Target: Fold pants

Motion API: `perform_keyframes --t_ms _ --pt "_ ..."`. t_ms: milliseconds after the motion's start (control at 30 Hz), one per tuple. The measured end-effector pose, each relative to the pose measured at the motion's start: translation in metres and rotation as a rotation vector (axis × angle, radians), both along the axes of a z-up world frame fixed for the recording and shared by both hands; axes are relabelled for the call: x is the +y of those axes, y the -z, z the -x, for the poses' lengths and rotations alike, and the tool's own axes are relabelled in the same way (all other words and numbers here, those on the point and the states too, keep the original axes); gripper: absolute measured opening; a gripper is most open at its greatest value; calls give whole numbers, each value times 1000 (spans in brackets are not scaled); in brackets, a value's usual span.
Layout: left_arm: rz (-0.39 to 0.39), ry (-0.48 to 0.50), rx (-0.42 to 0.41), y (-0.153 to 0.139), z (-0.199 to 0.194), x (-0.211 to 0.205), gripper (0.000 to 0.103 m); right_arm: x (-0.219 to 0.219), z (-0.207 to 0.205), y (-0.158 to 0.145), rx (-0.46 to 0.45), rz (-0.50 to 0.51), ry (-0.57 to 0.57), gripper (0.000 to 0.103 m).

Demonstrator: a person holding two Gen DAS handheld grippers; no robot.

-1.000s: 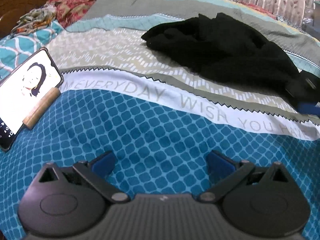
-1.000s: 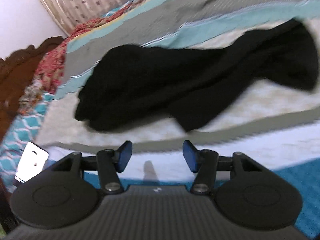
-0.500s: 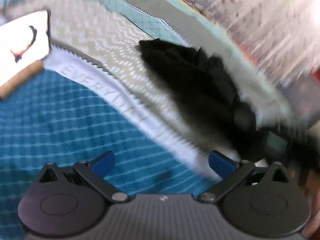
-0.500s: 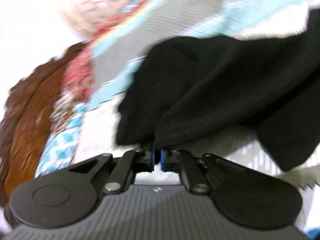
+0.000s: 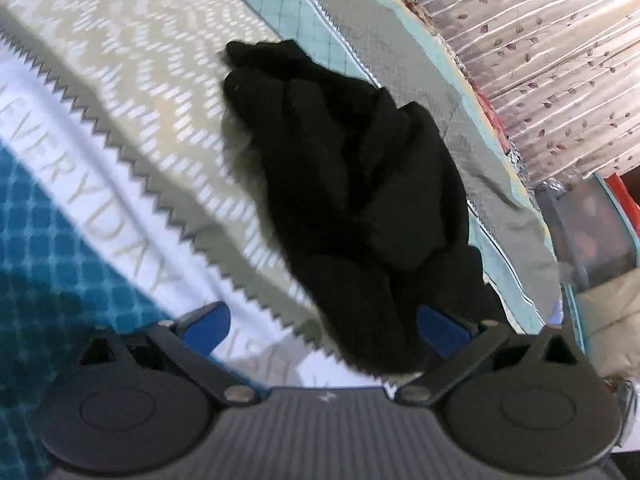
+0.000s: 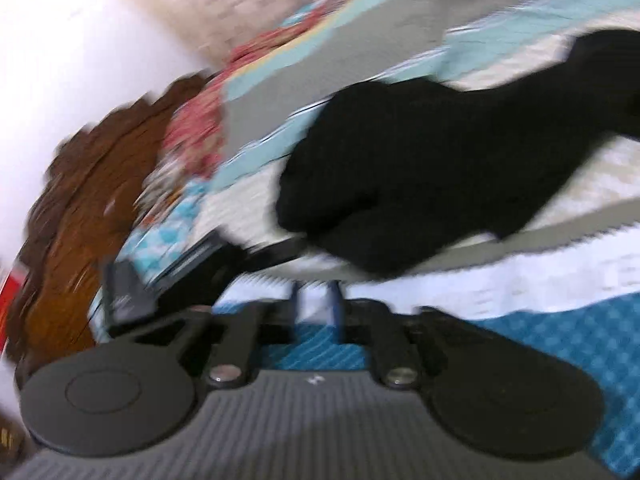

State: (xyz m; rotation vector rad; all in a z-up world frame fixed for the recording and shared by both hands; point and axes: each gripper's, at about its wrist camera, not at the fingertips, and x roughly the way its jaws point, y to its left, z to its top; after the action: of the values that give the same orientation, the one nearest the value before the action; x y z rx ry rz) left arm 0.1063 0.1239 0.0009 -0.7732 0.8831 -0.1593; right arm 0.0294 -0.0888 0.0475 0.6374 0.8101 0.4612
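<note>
Black pants [image 5: 352, 200] crumpled on bedspread [image 5: 132, 92]

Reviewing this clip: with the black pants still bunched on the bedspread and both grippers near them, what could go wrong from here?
1. The pants lie in a crumpled heap, so a grab may catch several layers and fold them unevenly.
2. The right gripper is opening with no cloth between its jaws; a re-grab may miss the edge.
3. The left gripper is open over the pants' near end and could pinch the bedspread too.

Both cameras sit low behind their own fingers, tilted down at the bed [image 5: 132, 216]. The left view looks close along the black pants [image 5: 352, 200] toward the curtain [image 5: 540, 60]; the blurred right view sees the same pants [image 6: 440, 160] sideways, toward the headboard [image 6: 80, 220].
</note>
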Motion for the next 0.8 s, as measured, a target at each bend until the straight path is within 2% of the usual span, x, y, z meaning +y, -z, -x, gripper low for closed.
perform_keyframes --t_ms 33,100,200,233,267,300,333,400,467,533,567,600,633,700,733,800 --pt "-14 5 -2 -3 -1 -5 103 -5 -10 6 19 5 51 70" --pt "-41 4 10 -5 -12 -15 103 -14 -32 22 68 6 138 70" --pt "-41 -1 15 -9 -13 -20 103 -16 -65 49 163 -47 206 70" --pt "-39 0 17 -8 -11 -21 103 -15 -76 58 192 -46 238 64" --pt "-41 -1 18 -7 -9 -21 103 -15 -78 61 200 -71 251 49" --pt "-42 5 17 -3 -5 -15 103 -15 -80 62 207 -104 262 31" --pt "-44 8 15 -3 -2 -15 103 -14 -84 65 227 -144 253 7" --pt "-40 13 9 -2 4 -15 103 -11 -75 57 244 -237 231 6" --pt "-12 9 10 0 7 -13 103 -12 -59 36 189 -378 177 6" --pt "72 -8 20 3 7 -10 103 -16 -29 4 106 -474 100 6" --pt "135 -16 32 7 7 -9 103 -16 -18 -8 79 -481 75 6" --pt "204 -25 48 12 6 -7 98 -17 0 -23 50 -479 44 6" --pt "263 -38 63 16 6 -5 88 -17 11 -29 40 -483 26 6" --pt "358 -16 73 21 8 -6 12 -20 38 -39 17 -520 -23 6" --pt "397 10 78 21 9 -6 2 -21 50 -43 -1 -512 -43 6" --pt "389 -2 48 13 21 -3 2 -21 73 -48 -17 -459 -60 6"
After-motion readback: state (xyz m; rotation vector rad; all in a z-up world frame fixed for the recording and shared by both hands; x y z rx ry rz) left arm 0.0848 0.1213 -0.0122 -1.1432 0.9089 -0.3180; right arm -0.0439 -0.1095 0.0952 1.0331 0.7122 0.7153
